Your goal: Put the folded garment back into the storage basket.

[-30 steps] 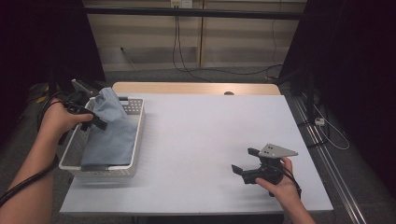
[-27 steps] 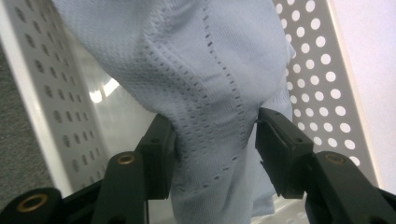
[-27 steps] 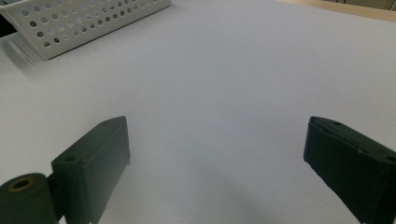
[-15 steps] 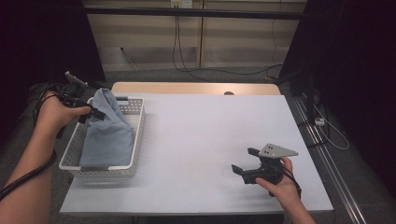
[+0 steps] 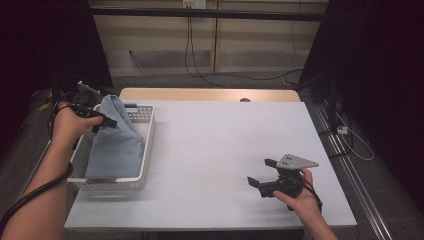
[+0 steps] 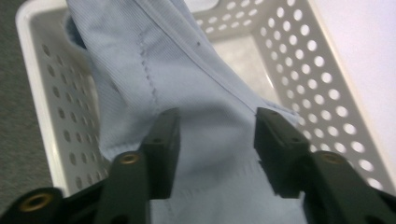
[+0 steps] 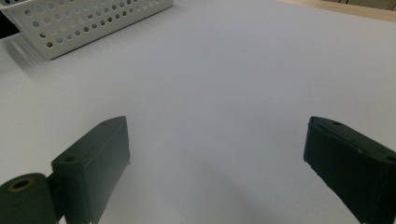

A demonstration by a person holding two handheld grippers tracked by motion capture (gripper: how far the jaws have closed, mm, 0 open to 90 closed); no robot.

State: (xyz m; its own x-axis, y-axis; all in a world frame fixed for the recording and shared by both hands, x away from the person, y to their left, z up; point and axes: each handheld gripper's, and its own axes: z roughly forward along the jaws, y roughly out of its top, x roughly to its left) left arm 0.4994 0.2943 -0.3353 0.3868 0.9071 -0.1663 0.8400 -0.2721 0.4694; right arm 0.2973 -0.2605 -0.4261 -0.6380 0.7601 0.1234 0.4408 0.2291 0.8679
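Observation:
A light blue cloth (image 5: pixel 117 145) stands up in a peak inside the white perforated basket (image 5: pixel 146 150) at the table's left edge. My left gripper (image 5: pixel 107 122) holds it near the top, just over the basket's left wall. In the left gripper view the cloth (image 6: pixel 187 70) runs taut down into the left gripper (image 6: pixel 217 135), whose jaws pinch a thick fold over the basket (image 6: pixel 299 60). My right gripper (image 5: pixel 261 171) rests low at the front right of the white table (image 5: pixel 225 130), open, with bare tabletop between the jaws of the right gripper (image 7: pixel 215 154).
The basket's (image 7: pixel 84 23) long side runs along the table's left edge. A wooden strip (image 5: pixel 200 94) borders the far edge, with cables on the floor behind. A rail (image 5: pixel 345 165) lies off the right side.
My left hand has shifted slightly left and back with the cloth still raised. The right hand and gripper have not moved.

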